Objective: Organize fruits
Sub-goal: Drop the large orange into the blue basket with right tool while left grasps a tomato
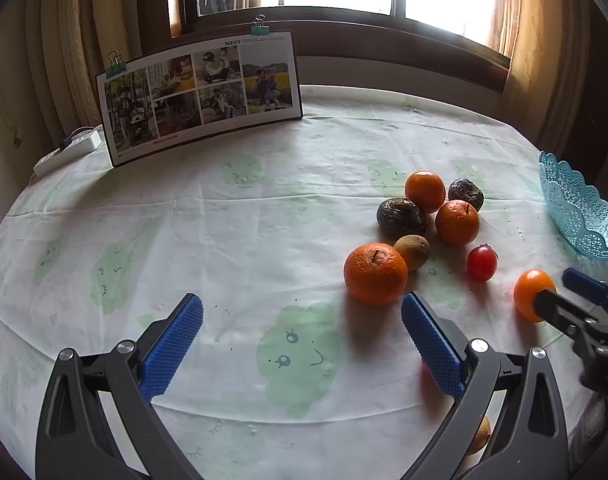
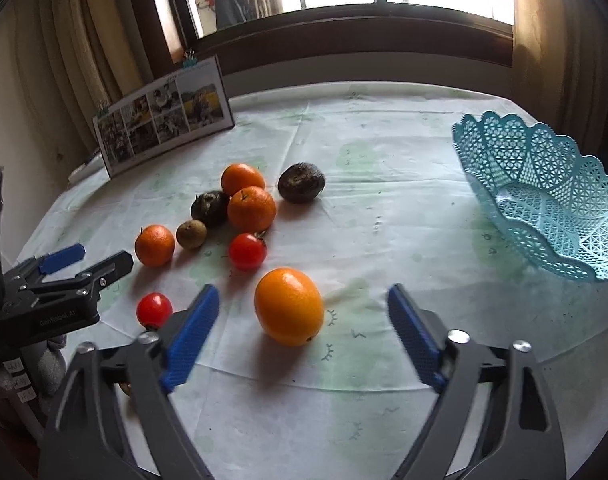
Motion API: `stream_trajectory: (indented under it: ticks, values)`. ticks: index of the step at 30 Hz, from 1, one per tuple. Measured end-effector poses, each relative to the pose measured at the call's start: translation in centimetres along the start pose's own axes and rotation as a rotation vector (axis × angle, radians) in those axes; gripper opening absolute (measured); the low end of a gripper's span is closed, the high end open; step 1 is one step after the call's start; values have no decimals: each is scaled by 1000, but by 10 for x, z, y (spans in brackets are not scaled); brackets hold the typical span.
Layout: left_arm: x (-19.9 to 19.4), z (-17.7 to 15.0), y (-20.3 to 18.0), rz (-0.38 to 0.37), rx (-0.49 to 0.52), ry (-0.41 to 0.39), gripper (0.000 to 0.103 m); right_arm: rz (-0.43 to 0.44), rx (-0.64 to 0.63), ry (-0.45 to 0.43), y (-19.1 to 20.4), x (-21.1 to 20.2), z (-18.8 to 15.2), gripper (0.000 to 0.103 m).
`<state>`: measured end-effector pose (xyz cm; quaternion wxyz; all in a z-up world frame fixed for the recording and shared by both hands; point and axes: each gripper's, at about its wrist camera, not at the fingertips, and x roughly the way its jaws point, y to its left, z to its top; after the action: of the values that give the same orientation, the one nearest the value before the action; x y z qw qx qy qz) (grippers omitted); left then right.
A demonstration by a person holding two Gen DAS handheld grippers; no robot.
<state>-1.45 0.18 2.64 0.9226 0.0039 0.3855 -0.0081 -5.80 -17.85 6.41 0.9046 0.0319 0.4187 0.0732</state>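
Fruits lie on a table with a white and green cloth. A smooth orange fruit [image 2: 288, 306] sits just ahead of my open right gripper [image 2: 303, 300], between its blue pads. It also shows in the left wrist view [image 1: 532, 294]. Behind it lie a red tomato [image 2: 247, 251], three tangerines [image 2: 251, 208], two dark wrinkled fruits [image 2: 302, 182] and a small brown fruit [image 2: 191, 234]. Another red tomato [image 2: 154, 310] lies at the left. My left gripper [image 1: 302, 310] is open and empty, with a tangerine [image 1: 375, 273] just beyond its right pad. The light blue basket [image 2: 543, 196] stands empty at the right.
A photo board [image 1: 200, 98] with binder clips stands at the back left, with a white power strip [image 1: 70, 150] beside it. Curtains and a window are behind the table. The basket's rim shows in the left wrist view [image 1: 575, 208].
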Motion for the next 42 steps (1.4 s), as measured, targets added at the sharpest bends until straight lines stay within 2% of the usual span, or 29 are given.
stream_trajectory:
  ticks: [2,3,5,7,10,17,23,26,31,34,37,42]
  values:
    - [0,0,0,-2,2,-1,98,-16,-6,35,3,8,1,63]
    - [-1,0,-1,-3,3,-2,98,-20,-8,50,5,11,2,60]
    - [-2,0,-1,-10,5,-4,98,-20,-10,71,7,17,2,45]
    - [-3,0,-2,-19,10,-5,98,-8,-15,82,9,21,1,40]
    - [-6,-1,-6,-49,28,-11,98,-7,-18,75,9,20,0,39]
    - [-20,-9,-29,-178,117,-26,96,13,22,51,1,14,0,39]
    - [-14,-14,-43,-251,157,34,81,14,59,42,-4,11,-1,39]
    - [-10,-15,-43,-270,152,62,70,15,68,43,-6,11,-1,39]
    - [-6,-19,-48,-306,163,106,46,17,68,43,-6,11,0,39]
    - [-5,-21,-49,-328,171,119,36,19,71,40,-7,10,0,39]
    - [-6,-22,-51,-356,175,124,30,19,72,34,-6,9,-1,39]
    - [-9,-21,-52,-362,177,108,30,19,82,8,-7,4,-1,39]
